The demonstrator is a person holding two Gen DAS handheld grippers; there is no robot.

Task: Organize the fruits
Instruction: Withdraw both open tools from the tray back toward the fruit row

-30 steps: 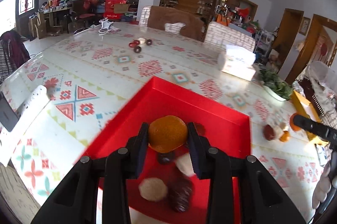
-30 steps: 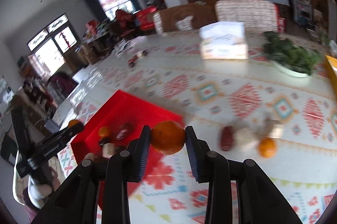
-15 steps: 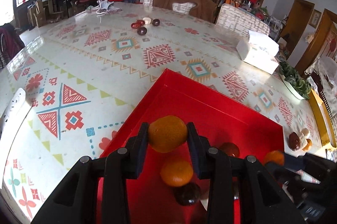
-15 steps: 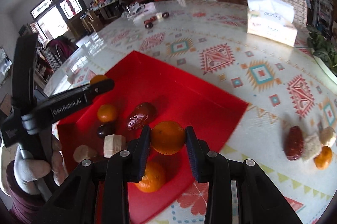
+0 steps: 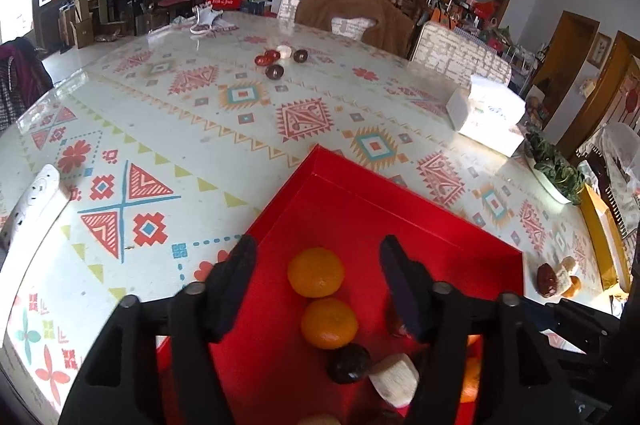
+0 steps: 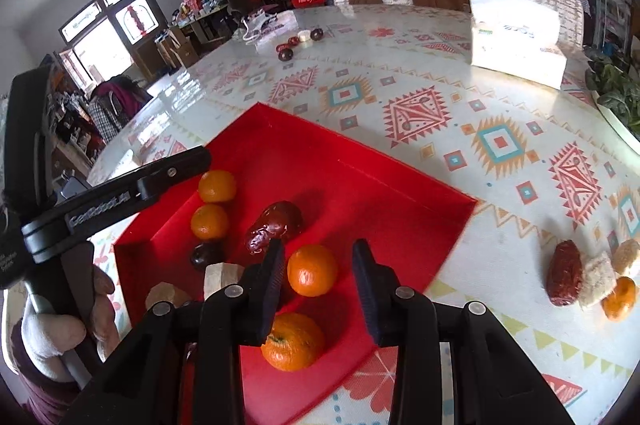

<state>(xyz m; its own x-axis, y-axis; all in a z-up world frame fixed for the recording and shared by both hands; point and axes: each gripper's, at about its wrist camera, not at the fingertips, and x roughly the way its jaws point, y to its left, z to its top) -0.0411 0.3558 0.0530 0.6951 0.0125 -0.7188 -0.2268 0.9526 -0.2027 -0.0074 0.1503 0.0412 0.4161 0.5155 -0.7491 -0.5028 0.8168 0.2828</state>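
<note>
The red tray's (image 6: 400, 193) far half lies bare; mandarins (image 6: 218, 186) and dates (image 6: 274, 225) crowd its near corner.

The left gripper (image 5: 318, 273) points steeply down over the near left part of the red tray (image 5: 360, 185). Its jaws are opening and stand wide apart, with a tangerine (image 5: 315, 271) lying loose on the tray floor between them, touched by neither pad. In the right wrist view this gripper reaches in from the tray's left edge, held by a hand (image 6: 52, 321) in a light glove with a dark sleeve below.

The right gripper (image 6: 319, 267) also tilts steeply down, over the tray's near edge. Its jaws are opening; another tangerine (image 6: 312, 269) sits between them, close to the left pad and clear of the right one.
</note>
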